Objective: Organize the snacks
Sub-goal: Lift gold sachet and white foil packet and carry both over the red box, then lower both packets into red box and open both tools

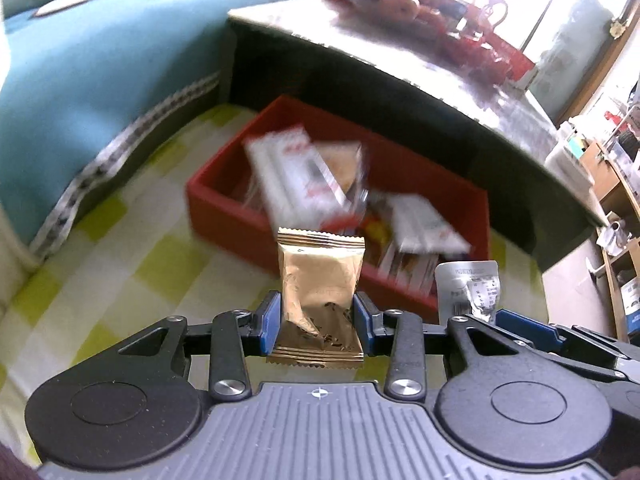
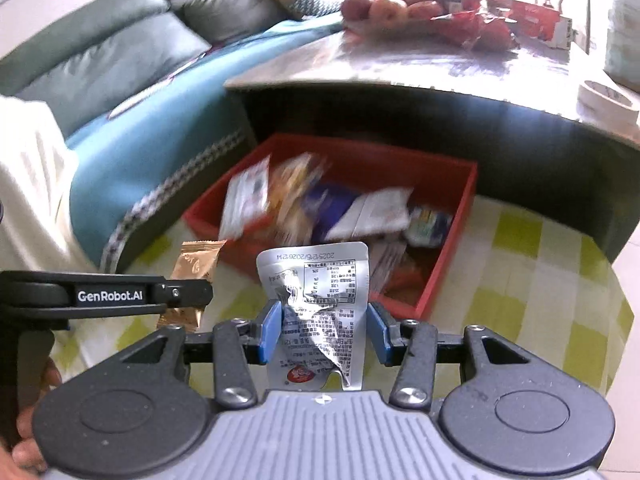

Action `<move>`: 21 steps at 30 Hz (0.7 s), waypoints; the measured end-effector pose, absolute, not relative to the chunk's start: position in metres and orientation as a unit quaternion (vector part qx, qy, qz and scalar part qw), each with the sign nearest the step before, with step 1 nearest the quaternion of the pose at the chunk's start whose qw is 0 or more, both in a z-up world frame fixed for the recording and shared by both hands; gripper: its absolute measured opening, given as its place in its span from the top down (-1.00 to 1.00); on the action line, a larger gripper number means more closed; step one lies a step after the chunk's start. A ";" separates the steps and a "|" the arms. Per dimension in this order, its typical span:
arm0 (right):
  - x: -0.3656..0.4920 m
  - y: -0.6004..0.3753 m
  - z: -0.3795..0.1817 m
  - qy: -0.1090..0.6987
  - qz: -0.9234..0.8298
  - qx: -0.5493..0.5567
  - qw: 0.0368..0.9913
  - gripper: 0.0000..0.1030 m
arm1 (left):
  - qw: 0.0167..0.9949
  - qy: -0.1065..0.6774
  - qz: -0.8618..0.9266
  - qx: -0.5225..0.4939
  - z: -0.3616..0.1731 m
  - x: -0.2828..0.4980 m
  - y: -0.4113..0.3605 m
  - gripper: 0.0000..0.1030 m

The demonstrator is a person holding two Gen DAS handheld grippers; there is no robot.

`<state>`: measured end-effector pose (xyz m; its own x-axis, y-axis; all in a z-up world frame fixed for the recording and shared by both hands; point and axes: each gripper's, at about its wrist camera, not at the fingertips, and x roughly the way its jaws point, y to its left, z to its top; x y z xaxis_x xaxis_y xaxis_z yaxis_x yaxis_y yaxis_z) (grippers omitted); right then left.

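Left gripper [image 1: 319, 320] clamps a gold packet [image 1: 320, 280], right gripper [image 2: 325, 330] a silver pouch [image 2: 320, 292], before the red box [image 1: 224, 200] on a checked cloth [image 1: 132, 248].

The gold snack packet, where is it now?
The gold snack packet is clamped in the left hand-held gripper, above the checked cloth, just short of the red box.

red box [image 1: 224, 200] crowded with packets, table [image 1: 400, 64] overhanging behind, checked cloth [image 1: 120, 264] bare
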<state>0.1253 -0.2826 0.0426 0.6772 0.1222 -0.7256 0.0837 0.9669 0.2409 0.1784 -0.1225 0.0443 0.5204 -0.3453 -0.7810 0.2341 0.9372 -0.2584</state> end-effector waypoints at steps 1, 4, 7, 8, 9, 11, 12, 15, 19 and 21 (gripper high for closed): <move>0.132 -0.288 0.043 0.398 0.005 0.133 0.908 0.06 | 0.870 0.459 -0.168 -0.060 0.046 0.184 -0.126 0.09; 0.151 -0.300 0.044 0.393 -0.004 0.146 0.908 0.06 | 0.872 0.455 -0.170 -0.058 0.045 0.205 -0.139 0.09; 0.172 -0.308 0.039 0.395 -0.008 0.148 0.907 0.06 | 0.872 0.455 -0.169 -0.054 0.039 0.223 -0.148 0.10; 0.179 -0.309 0.037 0.396 -0.010 0.147 0.906 0.06 | 0.873 0.455 -0.169 -0.052 0.038 0.228 -0.152 0.14; 0.184 -0.310 0.035 0.397 -0.011 0.146 0.906 0.06 | 0.872 0.456 -0.170 -0.047 0.035 0.234 -0.156 0.14; 0.197 -0.313 0.031 0.401 -0.011 0.146 0.904 0.06 | 0.872 0.457 -0.170 -0.039 0.034 0.244 -0.163 0.14; 0.202 -0.313 0.028 0.403 -0.012 0.145 0.903 0.06 | 0.874 0.455 -0.170 -0.033 0.032 0.249 -0.168 0.14; 0.216 -0.317 0.019 0.413 -0.015 0.141 0.900 0.08 | 0.881 0.441 -0.168 -0.014 0.029 0.259 -0.177 0.13; 0.228 -0.320 0.005 0.424 -0.019 0.136 0.895 0.10 | 0.888 0.429 -0.168 0.000 0.022 0.264 -0.184 0.11; 0.230 -0.320 0.002 0.426 -0.020 0.133 0.895 0.10 | 0.883 0.439 -0.165 -0.002 0.012 0.267 -0.185 0.11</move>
<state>0.2301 -0.3195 0.0020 0.6360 0.0781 -0.7677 0.1481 0.9640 0.2208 0.2668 -0.1851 0.0119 0.5610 -0.2928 -0.7743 0.2896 0.9457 -0.1477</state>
